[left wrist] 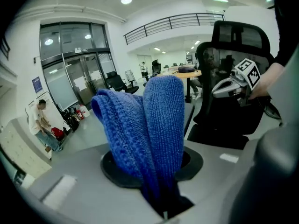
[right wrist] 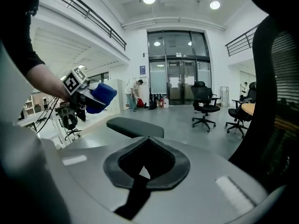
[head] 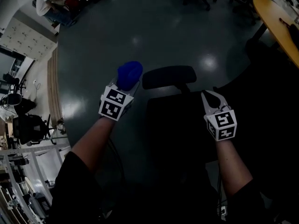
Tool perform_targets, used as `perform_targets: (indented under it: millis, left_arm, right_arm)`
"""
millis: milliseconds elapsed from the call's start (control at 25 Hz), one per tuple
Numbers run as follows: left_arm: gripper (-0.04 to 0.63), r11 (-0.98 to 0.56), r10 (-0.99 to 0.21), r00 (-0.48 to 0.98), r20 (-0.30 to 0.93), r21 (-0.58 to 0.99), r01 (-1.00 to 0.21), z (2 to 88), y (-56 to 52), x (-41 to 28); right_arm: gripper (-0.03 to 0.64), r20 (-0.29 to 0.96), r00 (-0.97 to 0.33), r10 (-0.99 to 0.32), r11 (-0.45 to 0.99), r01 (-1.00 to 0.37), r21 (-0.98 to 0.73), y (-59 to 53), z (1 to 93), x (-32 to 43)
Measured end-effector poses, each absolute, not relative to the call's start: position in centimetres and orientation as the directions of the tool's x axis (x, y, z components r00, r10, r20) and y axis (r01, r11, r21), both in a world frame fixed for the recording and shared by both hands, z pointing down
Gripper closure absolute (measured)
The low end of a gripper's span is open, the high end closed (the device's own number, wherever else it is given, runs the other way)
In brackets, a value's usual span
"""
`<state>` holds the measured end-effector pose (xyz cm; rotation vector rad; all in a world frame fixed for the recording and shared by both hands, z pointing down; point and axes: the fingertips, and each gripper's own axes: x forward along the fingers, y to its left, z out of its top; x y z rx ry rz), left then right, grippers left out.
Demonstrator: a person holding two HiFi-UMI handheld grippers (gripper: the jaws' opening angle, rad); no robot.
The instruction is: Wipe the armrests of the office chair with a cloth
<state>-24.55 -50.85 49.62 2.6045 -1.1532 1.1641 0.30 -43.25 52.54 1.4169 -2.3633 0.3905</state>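
Left hand-held gripper (head: 125, 88) clamps blue cloth (head: 130, 73) beside chair armrest (head: 168, 77).

We find no word, number or brand that can be read in any view. The white cube (head: 113, 103) on the left gripper (head: 127, 82) and the matching cube (head: 221, 125) on the right gripper (head: 207, 95) bear only black square marker patterns, no letters. A small blue sign (left wrist: 37, 84) hangs on the wall beside the tall glass doors (left wrist: 77, 73); its print is too small for us to read.
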Motion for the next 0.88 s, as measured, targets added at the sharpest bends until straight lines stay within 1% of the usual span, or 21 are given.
perform_targets:
  millis: [200,360,680,880]
  left_arm:
    - [0.456,-0.737,-0.572,0.333,0.75,-0.291,-0.61,54.3,-53.3,-26.1]
    - [0.456,-0.77,-0.532,0.272,0.802,-0.323,-0.55,56.9,-54.6,-25.8]
    - [0.457,-0.827,-0.459,0.264,0.848,-0.301,-0.474,56.6,-56.2,-23.3]
    - [0.456,-0.88,-0.396,0.255,0.882,-0.287,-0.378,56.5,-56.0,-21.0]
  right_arm:
    - [0.614,0.497,-0.383,-0.778,0.473,-0.879,0.064,-45.3,56.1,-0.2]
    - [0.614,0.532,-0.364,-0.765,0.506,-0.85,0.145,-46.9,57.7,-0.1]
    - [0.614,0.547,-0.389,-0.741,0.546,-0.824,0.153,-48.8,57.8,-0.1]
    - [0.614,0.543,-0.412,-0.732,0.561,-0.817,0.137,-49.0,58.0,-0.9]
